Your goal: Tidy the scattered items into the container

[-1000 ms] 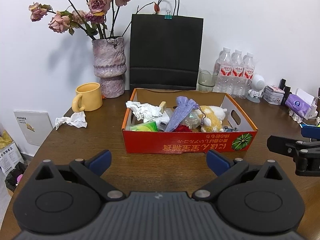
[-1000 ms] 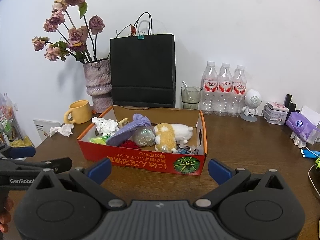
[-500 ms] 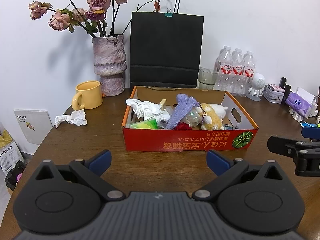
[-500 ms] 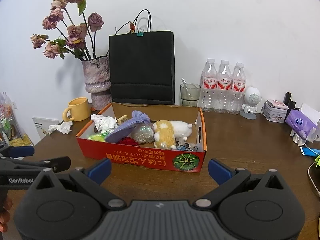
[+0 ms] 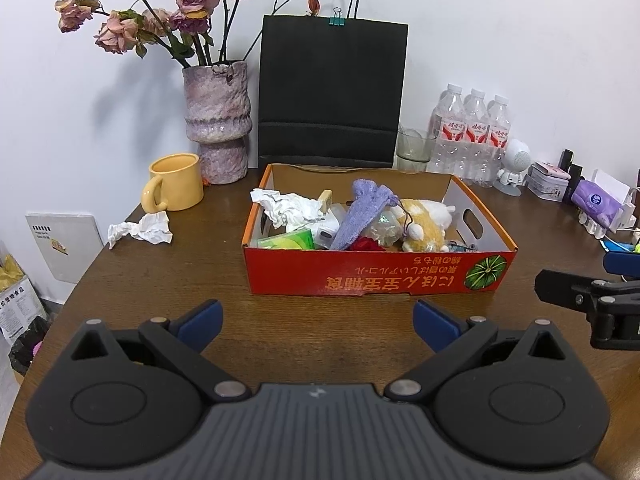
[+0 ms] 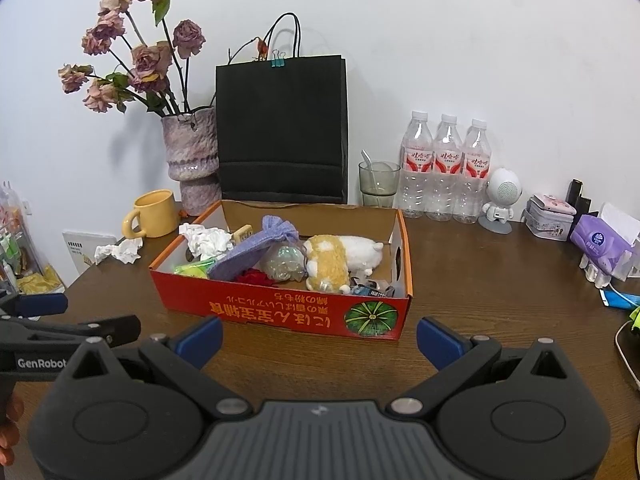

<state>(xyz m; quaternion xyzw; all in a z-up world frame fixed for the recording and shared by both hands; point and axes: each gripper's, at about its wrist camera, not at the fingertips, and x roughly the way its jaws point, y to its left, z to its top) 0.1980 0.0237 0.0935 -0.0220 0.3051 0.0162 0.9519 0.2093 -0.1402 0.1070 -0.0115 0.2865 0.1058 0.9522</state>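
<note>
A red cardboard box (image 5: 376, 276) (image 6: 280, 312) sits mid-table, holding crumpled paper, a purple knit pouch (image 5: 362, 212) (image 6: 256, 248), a yellow-and-white plush toy (image 5: 424, 222) (image 6: 336, 258) and other small items. A crumpled white tissue (image 5: 140, 230) (image 6: 120, 250) lies on the table left of the box, near the yellow mug (image 5: 174, 182) (image 6: 154, 214). My left gripper (image 5: 316, 318) hovers open in front of the box, empty. My right gripper (image 6: 320, 332) is also open and empty, just before the box's front wall.
Along the back wall stand a vase of dried roses (image 5: 218, 136), a black paper bag (image 5: 332, 92), a glass (image 6: 378, 184), three water bottles (image 6: 444, 168), a white robot figure (image 6: 502, 200), a tin (image 6: 550, 218) and a purple tissue pack (image 6: 600, 242). The table's left edge drops off near the tissue.
Both grippers have drawn back and risen slightly from the box; the box sits a little farther away in both views. Both stay open and empty.
</note>
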